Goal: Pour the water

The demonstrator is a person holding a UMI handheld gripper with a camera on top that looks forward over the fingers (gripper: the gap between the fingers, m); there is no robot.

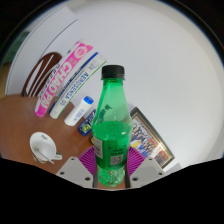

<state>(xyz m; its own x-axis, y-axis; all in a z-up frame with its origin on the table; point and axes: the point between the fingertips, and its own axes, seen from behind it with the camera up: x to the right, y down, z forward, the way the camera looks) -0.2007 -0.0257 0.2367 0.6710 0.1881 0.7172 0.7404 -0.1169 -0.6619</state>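
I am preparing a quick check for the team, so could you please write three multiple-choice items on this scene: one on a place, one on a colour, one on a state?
1. Where is the green bottle?
A. between the fingers
B. lying beside the cup
C. on the books

2. What colour is the bottle's cap?
A. white
B. black
C. red

3. How does the bottle stand?
A. tipped over
B. upside down
C. upright, capped

Answers: 1 A, the gripper pads flank its base; 2 B, the cap is dark; 3 C, its cap is on top. The white cup sits apart.

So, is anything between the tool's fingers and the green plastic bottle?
No. In the gripper view the green plastic bottle with the black cap stands right between the fingers of the tool, against their purple pads. Nothing intervenes.
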